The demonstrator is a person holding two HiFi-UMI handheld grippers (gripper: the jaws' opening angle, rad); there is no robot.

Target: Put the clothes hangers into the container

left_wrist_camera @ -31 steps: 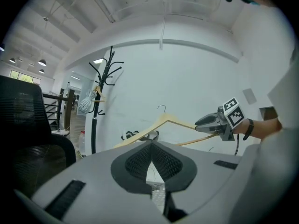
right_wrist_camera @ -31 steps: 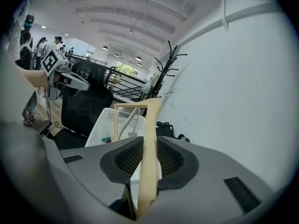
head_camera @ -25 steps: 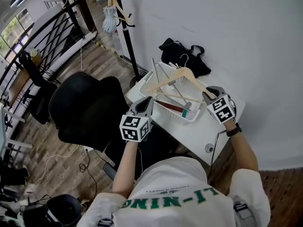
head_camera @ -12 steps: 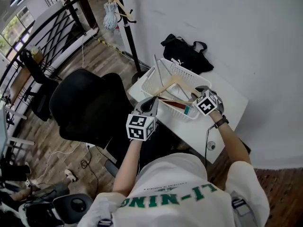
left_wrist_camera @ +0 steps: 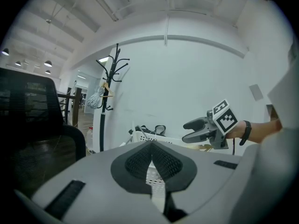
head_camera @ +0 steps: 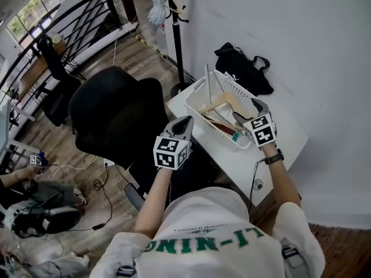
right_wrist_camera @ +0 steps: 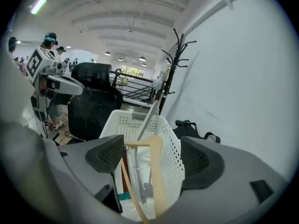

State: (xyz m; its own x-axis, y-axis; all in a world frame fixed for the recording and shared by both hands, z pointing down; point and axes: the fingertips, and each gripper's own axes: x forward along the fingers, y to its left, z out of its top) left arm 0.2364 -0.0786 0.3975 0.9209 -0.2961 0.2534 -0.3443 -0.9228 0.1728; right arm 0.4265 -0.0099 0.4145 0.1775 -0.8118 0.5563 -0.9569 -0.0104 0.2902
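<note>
Right of centre in the head view: right gripper over the near end of a white perforated basket, jaws opening and spread wide. Between them, in the right gripper view, a wooden clothes hanger, slantwise inside the basket. Right-hand pad well clear of the wood. Left-hand pad close to the end of the crossbar, contact there not possible to tell. No grip on it.

Also in the basket: a pale grey bar poking up past the far rim, and a reddish-brown piece low against the near wall.

Basket set on a white table against the wall, a black bag just beyond it at the upper right.

Left gripper at the middle of the frame, off the table's near left corner and apart from the basket, jaws pressed together with nothing between them.

Black office chair left of centre. Black coat stand at the top.
</note>
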